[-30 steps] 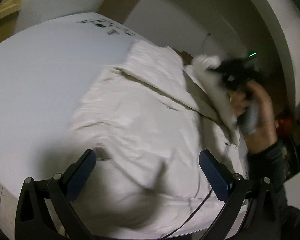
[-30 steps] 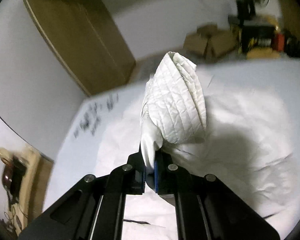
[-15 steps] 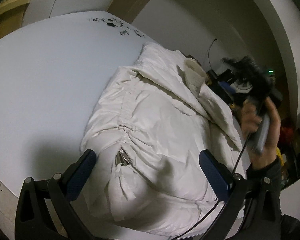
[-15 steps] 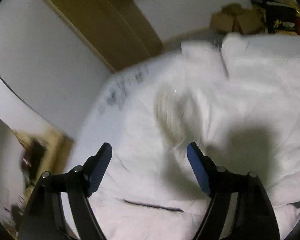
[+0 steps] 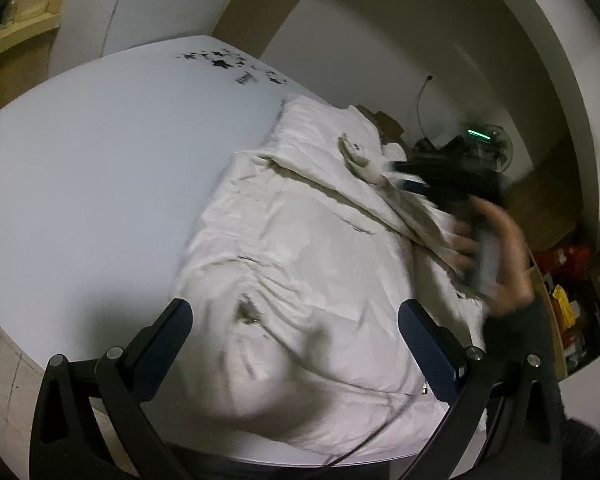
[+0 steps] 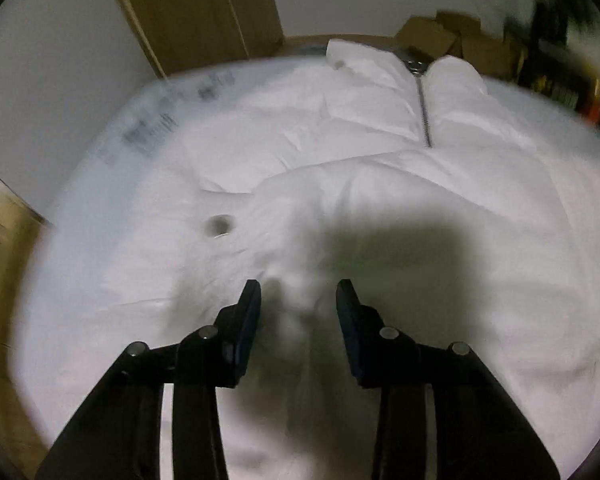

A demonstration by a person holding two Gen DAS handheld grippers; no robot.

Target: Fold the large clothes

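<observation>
A puffy white zip-front jacket lies on the white desk. The left tool hovers released; the right tool, at three o'clock, is closing, a fabric fold between its jaws.

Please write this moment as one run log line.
jacket: flat on table | left tongs: open | right tongs: closing over fabric

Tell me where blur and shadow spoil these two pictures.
Left wrist view: the hand gripping the right tongs is motion-smeared, and a grey shadow lies on the white jacket. Right wrist view: blurred edges, and a dark shadow on the jacket ahead of the closing tongs.
</observation>
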